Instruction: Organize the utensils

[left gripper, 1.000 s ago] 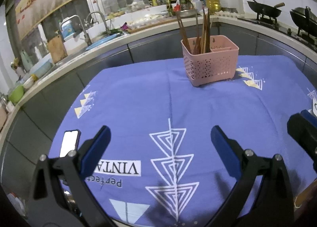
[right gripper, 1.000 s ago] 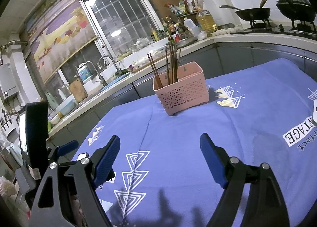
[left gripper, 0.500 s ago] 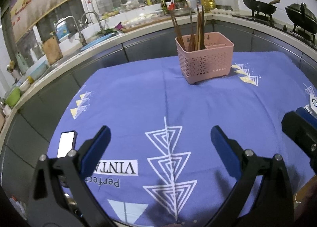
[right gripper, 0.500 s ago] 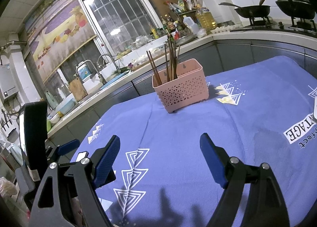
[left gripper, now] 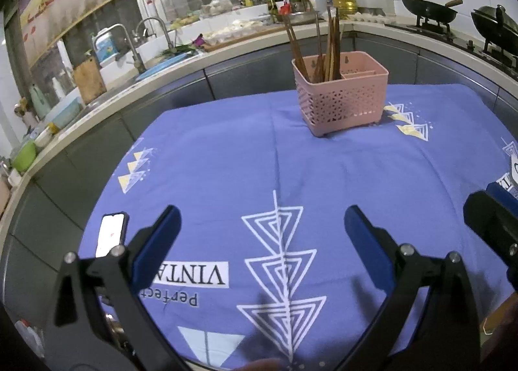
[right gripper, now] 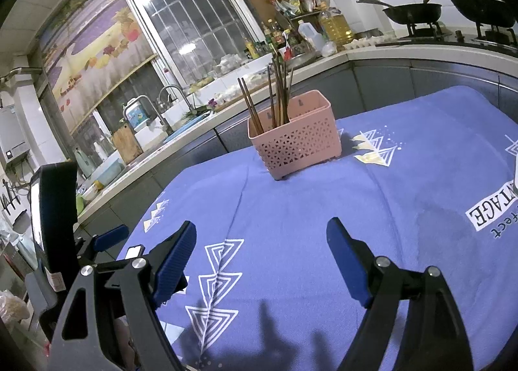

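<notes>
Jaws apart; chopsticks [left gripper: 319, 47] upright in basket [left gripper: 343, 102]

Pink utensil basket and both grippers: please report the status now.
Left gripper open, empty. Right gripper open, empty. Pink utensil basket upright on blue cloth, chopsticks standing in its left compartment. Path to basket unobstructed.

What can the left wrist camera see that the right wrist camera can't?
Only the left wrist view looks down into the pink basket and shows its inner divider and the smaller section, which looks empty. It also shows the phone screen clearly.

Only the right wrist view shows the left gripper's black body and its screen at the left edge, plus the white box on the far left wall.

Both show the chopsticks standing in the basket, the blue tablecloth, the woks, and open jaws: left gripper, right gripper.
</notes>
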A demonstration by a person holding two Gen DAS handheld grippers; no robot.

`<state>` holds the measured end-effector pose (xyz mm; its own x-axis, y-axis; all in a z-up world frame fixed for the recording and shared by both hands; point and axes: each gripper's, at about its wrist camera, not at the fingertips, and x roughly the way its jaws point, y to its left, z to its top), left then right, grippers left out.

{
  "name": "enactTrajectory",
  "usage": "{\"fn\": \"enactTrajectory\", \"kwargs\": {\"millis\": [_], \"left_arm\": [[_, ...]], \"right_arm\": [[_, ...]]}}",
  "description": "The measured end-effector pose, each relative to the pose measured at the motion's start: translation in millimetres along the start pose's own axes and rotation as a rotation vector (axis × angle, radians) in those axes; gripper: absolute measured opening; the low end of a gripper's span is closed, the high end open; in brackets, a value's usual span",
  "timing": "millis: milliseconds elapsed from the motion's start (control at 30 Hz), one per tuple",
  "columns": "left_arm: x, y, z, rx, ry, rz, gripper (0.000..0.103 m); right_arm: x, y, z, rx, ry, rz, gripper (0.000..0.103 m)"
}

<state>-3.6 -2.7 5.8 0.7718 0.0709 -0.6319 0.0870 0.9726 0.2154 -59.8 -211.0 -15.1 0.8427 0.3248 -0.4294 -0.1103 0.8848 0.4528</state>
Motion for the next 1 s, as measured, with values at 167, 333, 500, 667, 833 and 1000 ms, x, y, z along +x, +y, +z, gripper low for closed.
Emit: {"fn": "enactTrajectory", "kwargs": {"millis": [167, 333, 500, 667, 833, 1000], "left_arm": [[-1.0, 0.3, 0.3, -0.002, -0.014, 0.017, 0.097], [-3.0, -3.8, -1.2, 0.011, -0.017, 0.052, 0.097], [-2.7, -5.3, -2.2, 0.011, -0.009, 0.053, 0.097], [-2.2, -5.9, -3.1, 0.003, -0.002, 0.056, 0.097], [-1.9, -5.9, -3.4, 0.001, 0.002, 0.059, 0.097], [-1.8, -5.3, -3.9, 0.000, 0.001, 0.062, 0.097]], "right_arm": [[-0.5, 0.2, -1.3, 0.000, 0.000, 0.001, 0.082], [-0.6, 0.4, 0.6, 0.001, -0.002, -0.001, 0.082], [-0.8, -2.6, -2.3, 0.008, -0.020, -0.006, 0.082], [-1.1, -4.5, -3.3, 0.014, -0.023, -0.008, 0.082], [-1.8, -4.9, -4.0, 0.014, -0.025, -0.009, 0.082], [-2.6, -5.7, -3.0, 0.014, -0.026, -0.009, 0.082]]}}
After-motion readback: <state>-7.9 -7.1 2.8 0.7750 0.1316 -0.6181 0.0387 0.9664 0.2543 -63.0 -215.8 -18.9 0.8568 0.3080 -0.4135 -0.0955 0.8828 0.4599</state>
